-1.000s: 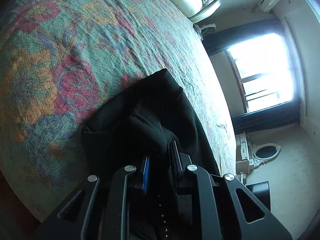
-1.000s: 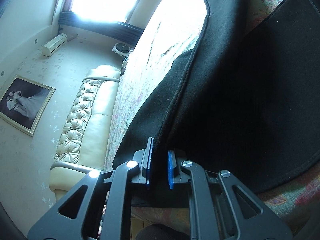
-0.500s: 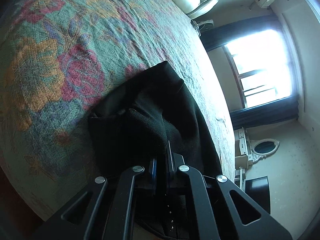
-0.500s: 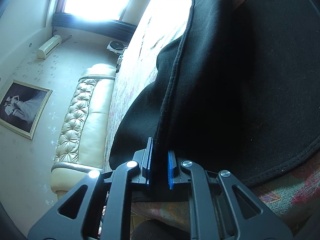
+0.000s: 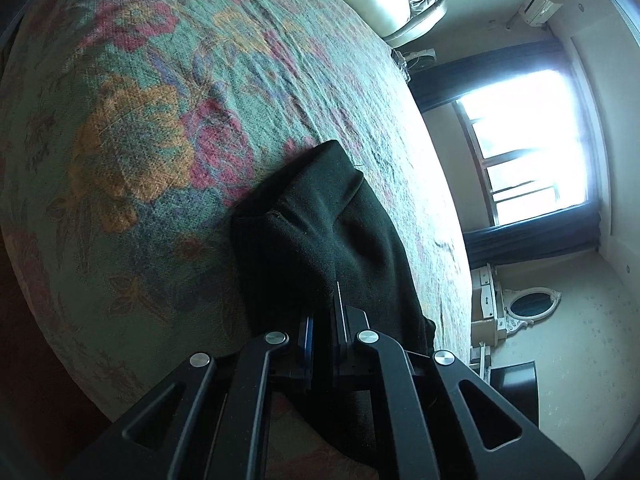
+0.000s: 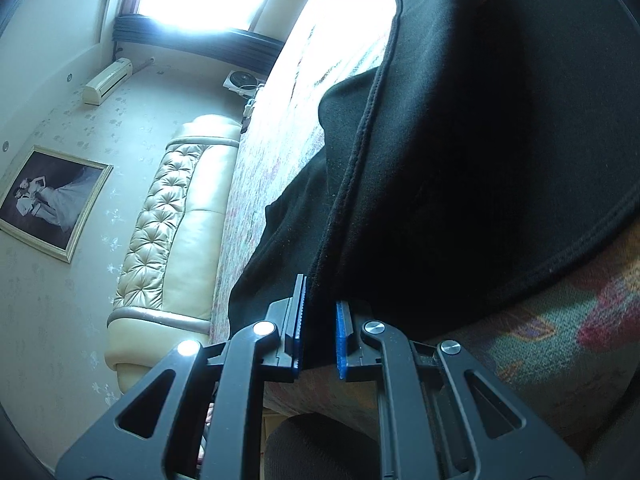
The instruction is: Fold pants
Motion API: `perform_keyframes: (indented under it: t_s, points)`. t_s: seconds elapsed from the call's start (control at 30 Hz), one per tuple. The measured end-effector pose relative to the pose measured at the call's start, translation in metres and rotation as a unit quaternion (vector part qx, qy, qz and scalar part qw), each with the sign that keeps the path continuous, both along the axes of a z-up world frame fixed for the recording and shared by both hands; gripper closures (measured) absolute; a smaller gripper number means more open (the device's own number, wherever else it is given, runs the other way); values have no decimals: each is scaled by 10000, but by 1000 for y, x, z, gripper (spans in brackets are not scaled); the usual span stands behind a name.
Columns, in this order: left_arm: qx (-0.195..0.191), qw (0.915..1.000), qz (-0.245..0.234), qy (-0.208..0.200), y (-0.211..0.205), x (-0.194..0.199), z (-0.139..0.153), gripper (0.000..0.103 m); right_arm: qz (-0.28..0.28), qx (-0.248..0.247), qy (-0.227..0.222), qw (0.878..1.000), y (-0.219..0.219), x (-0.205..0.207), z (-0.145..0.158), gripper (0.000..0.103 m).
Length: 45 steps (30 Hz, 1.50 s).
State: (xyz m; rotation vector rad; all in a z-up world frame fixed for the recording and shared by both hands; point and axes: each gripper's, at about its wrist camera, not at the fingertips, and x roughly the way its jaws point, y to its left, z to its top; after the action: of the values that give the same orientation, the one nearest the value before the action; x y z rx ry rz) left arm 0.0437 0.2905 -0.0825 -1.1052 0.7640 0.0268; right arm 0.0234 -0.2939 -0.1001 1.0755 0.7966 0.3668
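Note:
Black pants [image 5: 320,236] lie on a floral bedspread [image 5: 132,148]. My left gripper [image 5: 322,320] is shut on a bunched fold of the pants and holds it just above the bed. In the right wrist view the pants [image 6: 460,168] spread wide, with a seamed edge running up from the jaws. My right gripper [image 6: 318,320] is shut on that edge of the pants near the bed's front edge [image 6: 520,360].
A cream tufted headboard [image 6: 172,232] stands at the bed's far end. A bright window [image 5: 528,148] with dark curtains, a white dresser with an oval mirror [image 5: 528,304], a wall air conditioner [image 6: 106,80] and a framed picture [image 6: 48,196] surround the bed.
My left gripper has closed tighter on the fold and drawn the bunched pants along the bed. My right gripper keeps its grip and the pants edge has shifted slightly in view.

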Motion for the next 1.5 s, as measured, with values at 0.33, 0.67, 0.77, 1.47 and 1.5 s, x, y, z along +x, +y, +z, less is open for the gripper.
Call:
perform_keyframes:
  t_s: [0.33, 0.67, 0.77, 1.47, 1.5]
  points:
    - [31, 9999, -141, 61, 2, -4, -17, 93, 132, -153, 309, 9993, -6, -7, -22, 85]
    - [1019, 9940, -391, -16, -3, -23, 28, 57, -164, -1248, -232, 9918, -67, -12, 53, 54]
    - [1385, 9877, -575, -446, -29, -10, 52, 25, -347, -1878, -381, 9809, -91, 23, 87, 31]
    - [1592, 9645, -2045, -511, -185, 73, 25, 17, 17, -4871, 1810, 8544, -99, 315, 34, 55]
    - [1632, 9632, -2066, -541, -186, 72, 25, 17, 1, -4916, 1799, 8520, -101, 312, 35, 67]
